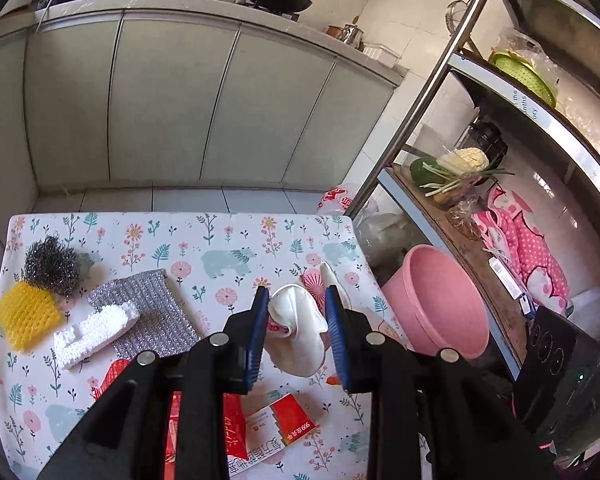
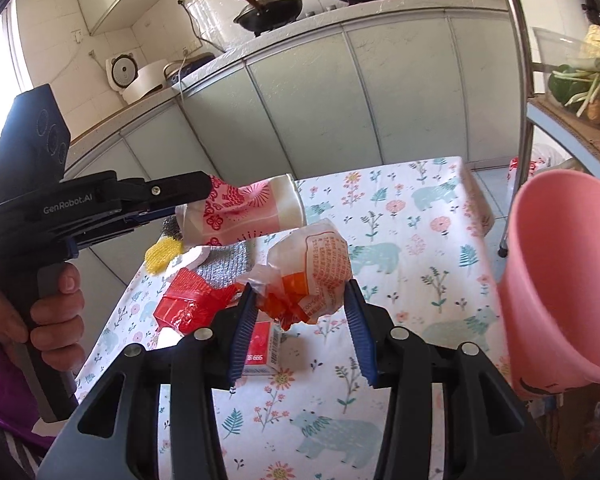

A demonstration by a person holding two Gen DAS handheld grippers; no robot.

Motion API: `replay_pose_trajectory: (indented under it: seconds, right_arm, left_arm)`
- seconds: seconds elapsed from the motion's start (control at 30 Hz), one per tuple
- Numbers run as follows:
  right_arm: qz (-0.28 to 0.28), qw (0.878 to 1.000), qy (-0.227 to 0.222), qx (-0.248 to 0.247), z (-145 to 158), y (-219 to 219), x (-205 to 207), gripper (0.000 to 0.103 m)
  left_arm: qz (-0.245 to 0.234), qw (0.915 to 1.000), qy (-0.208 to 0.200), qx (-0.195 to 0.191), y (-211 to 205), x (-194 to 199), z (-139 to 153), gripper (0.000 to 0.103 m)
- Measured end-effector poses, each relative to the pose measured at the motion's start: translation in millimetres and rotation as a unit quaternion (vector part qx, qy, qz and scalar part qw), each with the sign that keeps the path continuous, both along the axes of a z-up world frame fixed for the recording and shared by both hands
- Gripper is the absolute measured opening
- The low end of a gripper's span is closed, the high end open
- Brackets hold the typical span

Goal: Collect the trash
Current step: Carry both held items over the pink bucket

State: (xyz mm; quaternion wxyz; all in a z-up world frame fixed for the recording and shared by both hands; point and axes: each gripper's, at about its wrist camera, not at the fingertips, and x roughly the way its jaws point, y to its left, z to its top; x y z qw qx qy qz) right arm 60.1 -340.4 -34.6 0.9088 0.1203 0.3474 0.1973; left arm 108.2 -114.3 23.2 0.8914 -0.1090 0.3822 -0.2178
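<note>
Holding light, crushable trash aloft over floral surface [image 1: 228,248]: left tongs [image 1: 298,312] pinching pink-and-white paper cup [image 1: 296,332]; right tongs [image 2: 300,300] pinching crumpled orange wrapper [image 2: 320,268]. We judge both soft, slip-prone; grip mid-body. Pink bucket [image 2: 564,272] near right.

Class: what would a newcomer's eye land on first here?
Each tool holds trash above the floral tablecloth: the left tool grips a white-and-pink plastic bag, the right tool a crumpled orange-and-white wrapper. A pink plastic bucket waits at the table's right.

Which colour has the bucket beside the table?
The bucket is pink; the left wrist view shows it best, standing right of the table.
</note>
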Motion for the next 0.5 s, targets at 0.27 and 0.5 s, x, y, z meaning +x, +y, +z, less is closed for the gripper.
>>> replay_pose_trajectory:
  seconds: [0.27,0.5]
  right_arm:
    - [-0.044,0.999,-0.021,-0.01,9.6,-28.3,-13.8,0.045]
    - [-0.102,0.994,-0.035,-0.01,16.1,-68.3,-26.2,0.045]
  left_arm:
    - [-0.026,0.9979,-0.053,0.027,-37.3,-12.5,20.4,0.028]
    - [-0.056,0.9942,-0.084,0.036,-77.6,-20.0,31.8,0.028]
